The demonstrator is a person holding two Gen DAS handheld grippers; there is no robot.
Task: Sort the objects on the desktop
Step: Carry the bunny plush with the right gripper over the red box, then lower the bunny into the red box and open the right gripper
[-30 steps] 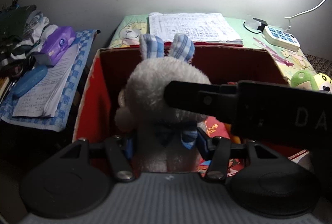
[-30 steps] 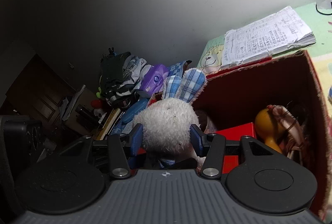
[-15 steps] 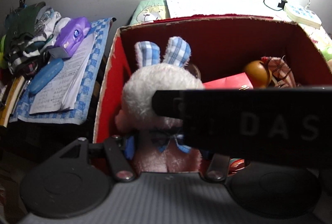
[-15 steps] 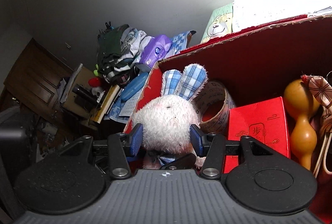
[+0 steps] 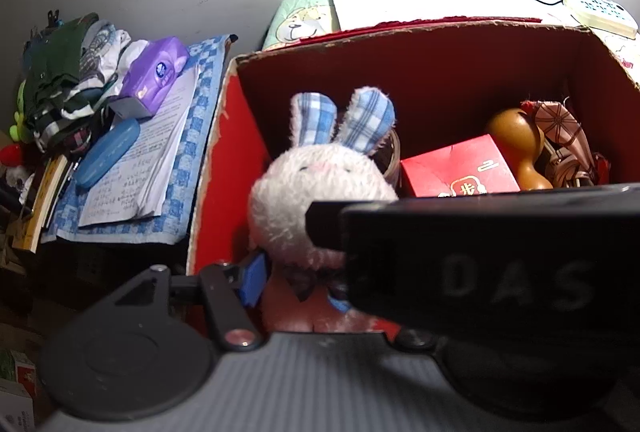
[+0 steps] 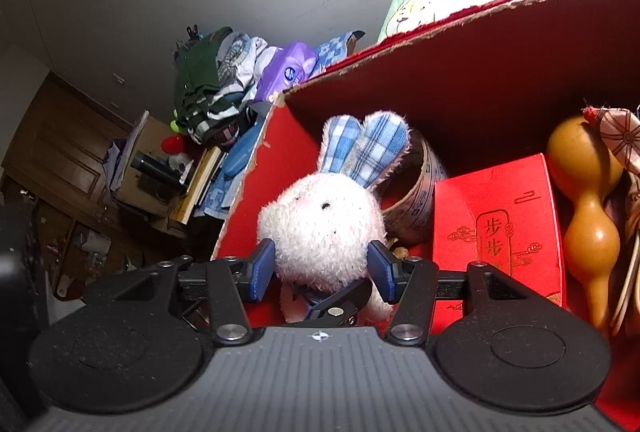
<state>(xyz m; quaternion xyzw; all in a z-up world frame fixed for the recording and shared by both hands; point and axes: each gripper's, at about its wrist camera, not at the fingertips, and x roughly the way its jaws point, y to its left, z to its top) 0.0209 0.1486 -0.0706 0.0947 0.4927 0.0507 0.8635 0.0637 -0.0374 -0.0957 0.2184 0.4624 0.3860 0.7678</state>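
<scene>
Red box (image 5: pixel 224 168): rabbit (image 5: pixel 316 188) lower, claws wider

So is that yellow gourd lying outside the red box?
No, the gourd lies inside the red box, beside the red packet.

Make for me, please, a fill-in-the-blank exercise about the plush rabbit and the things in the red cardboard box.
1. The white plush rabbit has ears of blue checked ____.
2. The rabbit stands inside the red cardboard ____, near its left wall.
3. Directly right of the flat red packet with gold print lies a brown ____ with a narrow waist.
4. Behind the rabbit's ears sits a roll of ____.

Missing words: fabric; box; gourd; tape
</scene>
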